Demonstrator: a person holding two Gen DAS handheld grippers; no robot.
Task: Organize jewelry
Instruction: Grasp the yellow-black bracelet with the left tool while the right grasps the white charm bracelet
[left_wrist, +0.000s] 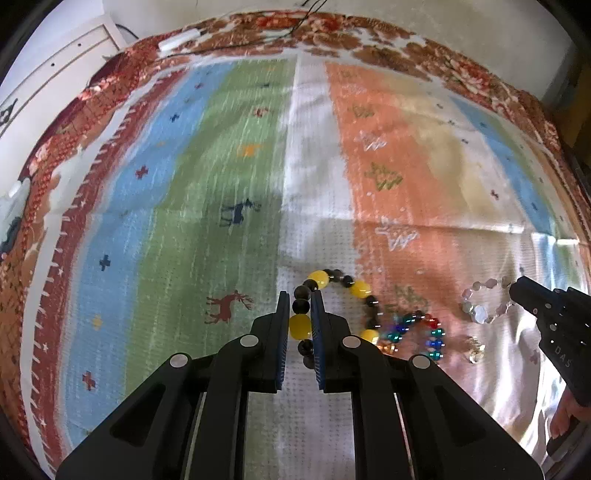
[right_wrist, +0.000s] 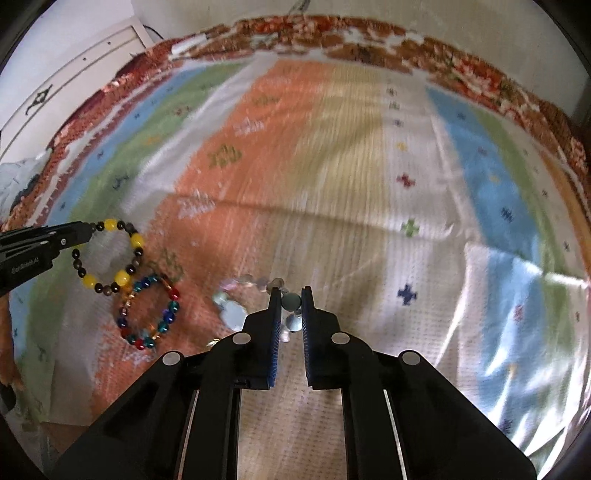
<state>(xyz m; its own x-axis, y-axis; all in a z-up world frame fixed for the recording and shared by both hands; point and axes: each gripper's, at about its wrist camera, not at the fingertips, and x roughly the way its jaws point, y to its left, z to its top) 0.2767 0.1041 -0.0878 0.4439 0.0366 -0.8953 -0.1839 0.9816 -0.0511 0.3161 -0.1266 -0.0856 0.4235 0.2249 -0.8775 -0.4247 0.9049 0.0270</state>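
Black left gripper (left_wrist: 300, 299) pinches the yellow-and-dark bead bracelet (left_wrist: 341, 306) over the striped cloth (left_wrist: 236, 166), right gripper (right_wrist: 290, 295) pinches the clear bead bracelet (right_wrist: 236, 310), whose slick round beads could squirt free, snagging the multicoloured bracelet (right_wrist: 147, 314).

Bright daylight, glare on cloth (right_wrist: 535, 332) at right; right wrist view motion-blurred; fisheye edges curved, dark.

Three bead bracelets: one yellow-and-black (left_wrist: 332, 295), one multicoloured (left_wrist: 417, 332), one clear (left_wrist: 484, 299); two grippers.
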